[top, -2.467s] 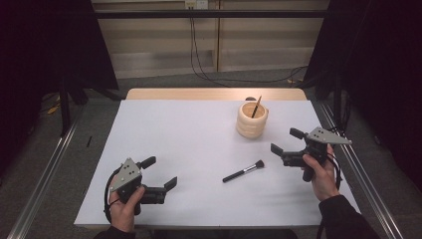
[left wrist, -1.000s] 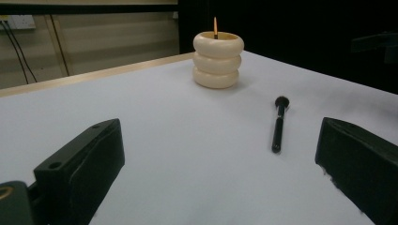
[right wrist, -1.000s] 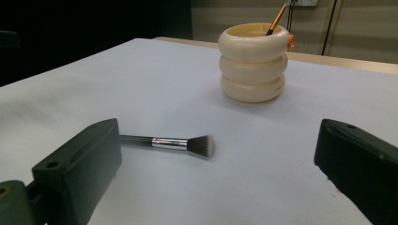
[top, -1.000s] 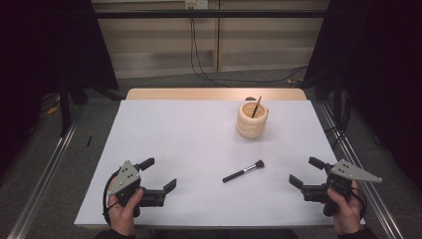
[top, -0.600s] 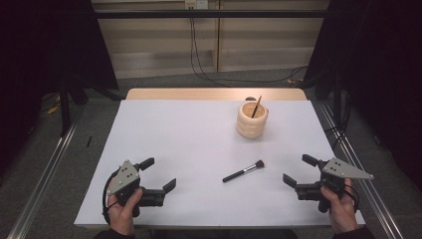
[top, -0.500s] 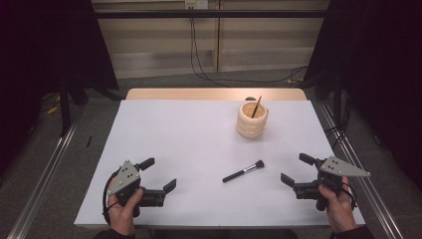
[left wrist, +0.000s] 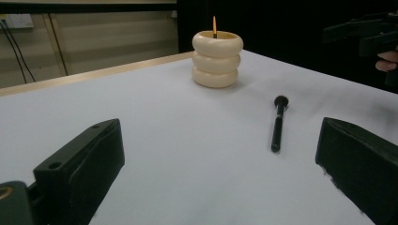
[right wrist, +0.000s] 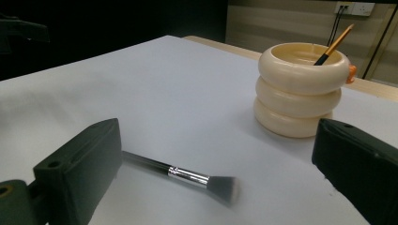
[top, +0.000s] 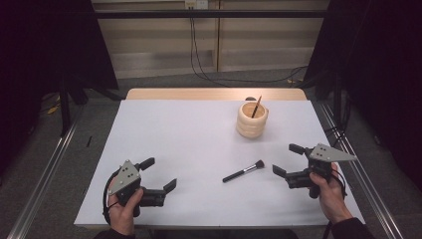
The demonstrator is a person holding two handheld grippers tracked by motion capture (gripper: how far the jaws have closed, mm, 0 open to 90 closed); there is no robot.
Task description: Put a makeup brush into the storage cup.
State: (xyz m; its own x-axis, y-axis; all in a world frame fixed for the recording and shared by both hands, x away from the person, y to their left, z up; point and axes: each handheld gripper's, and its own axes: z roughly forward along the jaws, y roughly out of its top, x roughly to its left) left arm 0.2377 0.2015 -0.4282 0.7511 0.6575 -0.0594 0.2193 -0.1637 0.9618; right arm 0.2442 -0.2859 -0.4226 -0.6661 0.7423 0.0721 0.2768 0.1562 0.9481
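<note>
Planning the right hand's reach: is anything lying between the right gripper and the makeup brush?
No. In the high view only bare white table separates the right gripper from the brush; the cream holder stands farther back.

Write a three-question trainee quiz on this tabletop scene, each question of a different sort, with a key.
1. True or false: the black brush lies flat on the white table.
2. What stands in the cream holder? A) a thin stick B) a spoon C) nothing
3. Fill in: the jaws of the left gripper and right gripper are both ____.

Key: 1 true; 2 A, the thin stick leans on its rim; 3 open.
</note>
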